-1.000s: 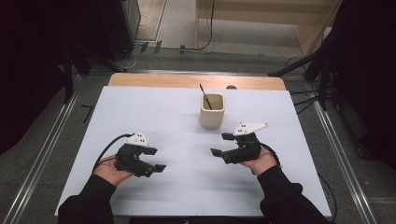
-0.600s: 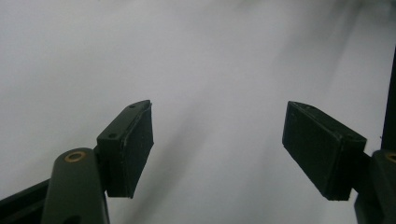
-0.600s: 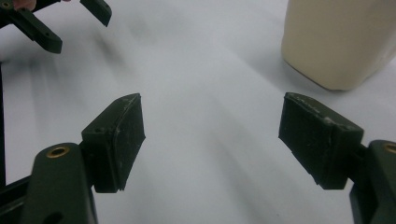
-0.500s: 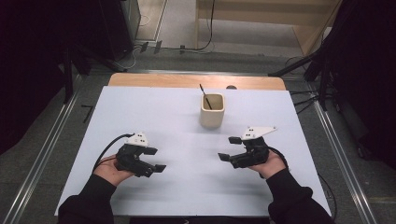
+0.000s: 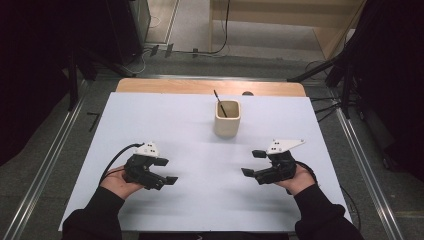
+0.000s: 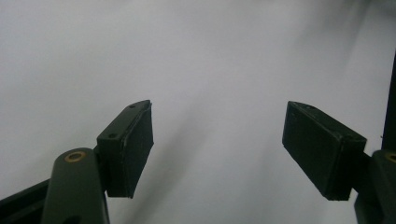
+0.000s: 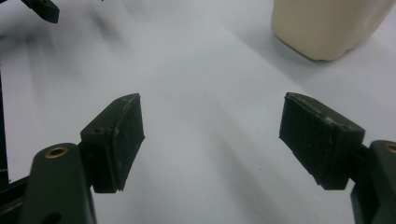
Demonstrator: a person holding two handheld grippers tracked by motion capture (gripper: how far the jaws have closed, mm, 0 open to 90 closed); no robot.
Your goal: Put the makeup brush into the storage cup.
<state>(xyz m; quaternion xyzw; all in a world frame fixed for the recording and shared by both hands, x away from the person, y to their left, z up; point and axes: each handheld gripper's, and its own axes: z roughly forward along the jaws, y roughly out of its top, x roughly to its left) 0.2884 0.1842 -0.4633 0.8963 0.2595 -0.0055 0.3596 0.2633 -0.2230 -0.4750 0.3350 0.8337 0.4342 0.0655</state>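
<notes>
A cream square cup (image 5: 227, 119) stands upright toward the far middle of the white table sheet (image 5: 165, 120), with a thin dark stick (image 5: 219, 102) leaning inside it and poking out above the rim toward the far left. In the right gripper view the cup's lower body (image 7: 327, 25) sits at the upper right, resting on the sheet, well beyond the jaws.

The right gripper (image 5: 254, 163) lies nearer the person than the cup and to its right, held in a hand (image 5: 295, 179) low over the sheet, jaws pointing toward the table's middle. Its jaws are spread wide with nothing between them (image 7: 212, 140).

The left gripper (image 5: 166, 170) is held in the other hand (image 5: 117, 182) at the near left, well apart from the cup, pointing toward the right gripper. Its jaws are likewise spread apart over bare white sheet (image 6: 217, 149), grasping nothing. A black cable (image 5: 116, 156) loops from it to the left.
</notes>
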